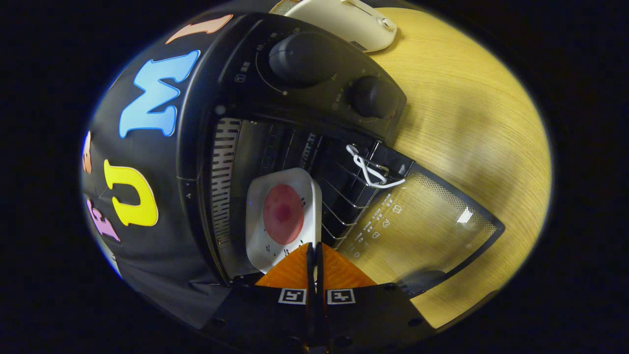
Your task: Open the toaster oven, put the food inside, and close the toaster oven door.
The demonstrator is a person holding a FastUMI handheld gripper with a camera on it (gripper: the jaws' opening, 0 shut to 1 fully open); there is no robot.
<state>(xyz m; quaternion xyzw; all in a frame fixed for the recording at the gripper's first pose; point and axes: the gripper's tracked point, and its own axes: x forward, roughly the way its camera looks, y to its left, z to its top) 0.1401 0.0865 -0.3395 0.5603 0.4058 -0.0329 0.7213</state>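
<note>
The black toaster oven (206,123) stands open, its glass door (422,231) folded down flat over the wooden table. Inside, on the wire rack (344,196), sits a white square plate (260,196) carrying a round red piece of food (282,214). My gripper (314,248) is at the plate's near edge, at the mouth of the oven. Its fingers are pressed almost together on the plate's rim, which is hidden between them.
Two dark knobs (302,56) (373,96) sit on the oven's control panel. A white cord loop (371,169) hangs at the rack by the door hinge. A white appliance (349,22) stands beyond the oven on the wooden table (467,98).
</note>
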